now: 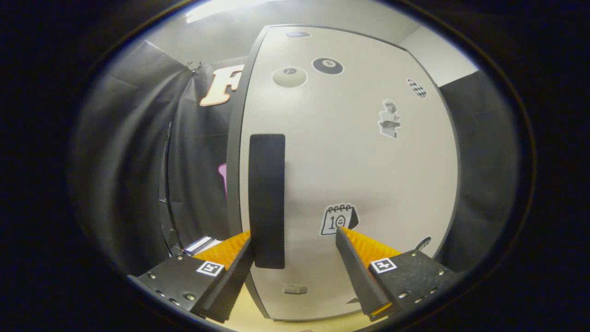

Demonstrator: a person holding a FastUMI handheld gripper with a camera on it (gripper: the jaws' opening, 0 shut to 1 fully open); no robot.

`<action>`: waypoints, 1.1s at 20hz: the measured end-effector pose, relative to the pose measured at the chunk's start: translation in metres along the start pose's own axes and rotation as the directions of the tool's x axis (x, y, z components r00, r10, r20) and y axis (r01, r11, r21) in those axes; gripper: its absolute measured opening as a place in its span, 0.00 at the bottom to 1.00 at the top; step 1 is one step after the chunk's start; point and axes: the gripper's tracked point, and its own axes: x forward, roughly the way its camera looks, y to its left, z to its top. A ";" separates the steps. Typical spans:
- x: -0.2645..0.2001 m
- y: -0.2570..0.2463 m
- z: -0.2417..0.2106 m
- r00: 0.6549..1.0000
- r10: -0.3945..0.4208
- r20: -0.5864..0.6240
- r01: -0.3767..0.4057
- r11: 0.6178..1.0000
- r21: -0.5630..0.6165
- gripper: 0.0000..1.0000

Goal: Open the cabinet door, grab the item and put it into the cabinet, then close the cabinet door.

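A white cabinet door (pixel 359 161) with several stickers on it stands right in front of me, shut against its dark frame. A tall black handle (pixel 267 198) runs down its left side. My gripper (pixel 295 237) is open, close to the door. The lower end of the handle stands between the fingers, hard by the left fingertip (pixel 244 246); the right fingertip (pixel 343 237) is well apart from it, next to a calendar sticker (pixel 339 219). Neither finger presses on the handle.
Black cloth walls hang to the left (pixel 138 161) and right (pixel 484 175) of the cabinet. A small blue-and-white object (pixel 201 244) lies low on the left, behind the left finger. A pale tabletop (pixel 249 318) runs under the cabinet.
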 end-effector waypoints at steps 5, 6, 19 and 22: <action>-0.056 -0.014 0.018 1.000 -0.003 -0.001 0.003 1.000 -0.002 0.99; -0.069 -0.020 0.022 1.000 -0.009 0.000 0.009 1.000 -0.001 0.99; -0.259 -0.090 0.035 0.993 -0.112 -0.041 0.110 0.993 -0.035 0.99; -0.286 -0.092 0.035 0.992 -0.118 -0.053 0.117 0.993 -0.027 0.99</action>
